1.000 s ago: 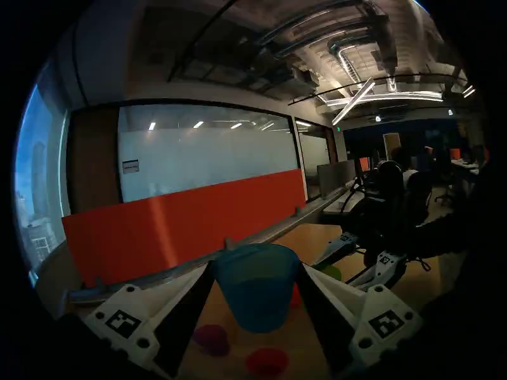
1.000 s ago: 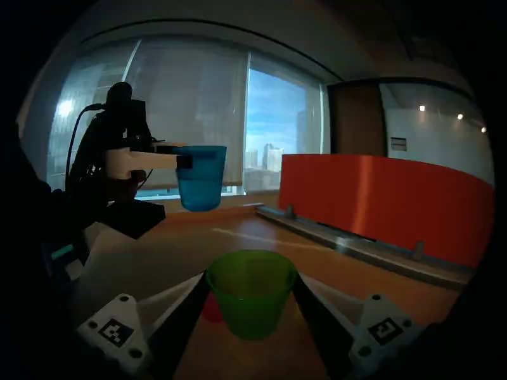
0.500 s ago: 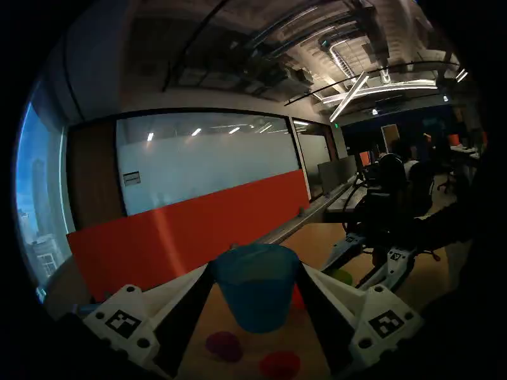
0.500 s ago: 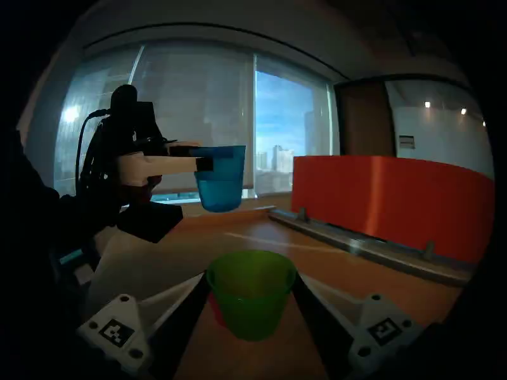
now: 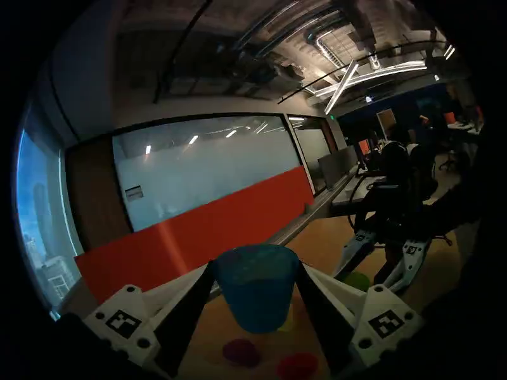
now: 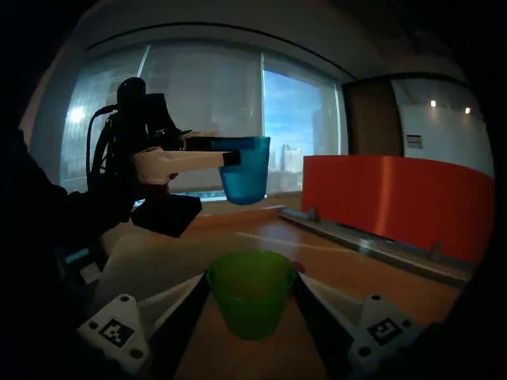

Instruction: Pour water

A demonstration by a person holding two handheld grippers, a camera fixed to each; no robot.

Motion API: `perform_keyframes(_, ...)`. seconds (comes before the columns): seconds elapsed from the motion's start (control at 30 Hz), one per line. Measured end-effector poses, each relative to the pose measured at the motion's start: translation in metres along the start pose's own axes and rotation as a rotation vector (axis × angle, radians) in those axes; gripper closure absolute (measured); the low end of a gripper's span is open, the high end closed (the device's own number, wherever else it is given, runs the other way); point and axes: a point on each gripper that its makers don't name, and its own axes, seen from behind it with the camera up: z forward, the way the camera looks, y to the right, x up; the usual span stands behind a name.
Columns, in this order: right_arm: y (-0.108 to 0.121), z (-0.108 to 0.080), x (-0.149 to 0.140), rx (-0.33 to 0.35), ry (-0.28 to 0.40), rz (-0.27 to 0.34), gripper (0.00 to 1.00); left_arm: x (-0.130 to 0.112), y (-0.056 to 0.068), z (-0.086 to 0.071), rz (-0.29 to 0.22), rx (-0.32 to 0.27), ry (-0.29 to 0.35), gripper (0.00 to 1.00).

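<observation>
Behind your work runs a long orange panel [image 5: 190, 234], and the right gripper view puts a bright window [image 6: 291, 139] to its left. Below both lies the wooden table [image 6: 355, 278].

Your left gripper [image 5: 256, 273] is closed on the blue cup [image 5: 255, 297]: in its own view both fingers press the cup's sides. The right gripper view gives you this gripper [image 6: 229, 157] from the side. There the blue cup [image 6: 246, 177] hangs about upright, lifted well above the table. Whether water is inside, I cannot tell.

Your right gripper [image 6: 251, 285] is closed on the green cup [image 6: 251, 301], one finger against each side. The left gripper view shows this gripper [image 5: 362, 275] farther off, at the right, with the green cup [image 5: 356, 280] low between its fingers. If that cup touches the table, I cannot tell. The blue cup is higher than the green one and apart from it.

In the left gripper view, a purple cup [image 5: 239, 351] and a red cup [image 5: 296, 365] stand on the table under the blue cup.
</observation>
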Motion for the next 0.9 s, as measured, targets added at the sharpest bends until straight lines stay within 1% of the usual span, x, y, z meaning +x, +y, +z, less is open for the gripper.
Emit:
perform_keyframes(0.3,-0.007,0.003,0.003,0.018,-0.001,-0.006,0.08,0.012,0.001,0.002,0.116,0.007,0.000,0.11)
perform_keyframes(0.6,-0.014,0.007,0.005,0.036,0.001,-0.011,0.08,0.018,-0.001,0.005,0.217,0.018,-0.010,0.11)
perform_keyframes(0.9,-0.016,0.008,0.008,0.042,0.011,-0.010,0.08,0.026,-0.005,0.001,0.313,0.045,-0.012,0.11)
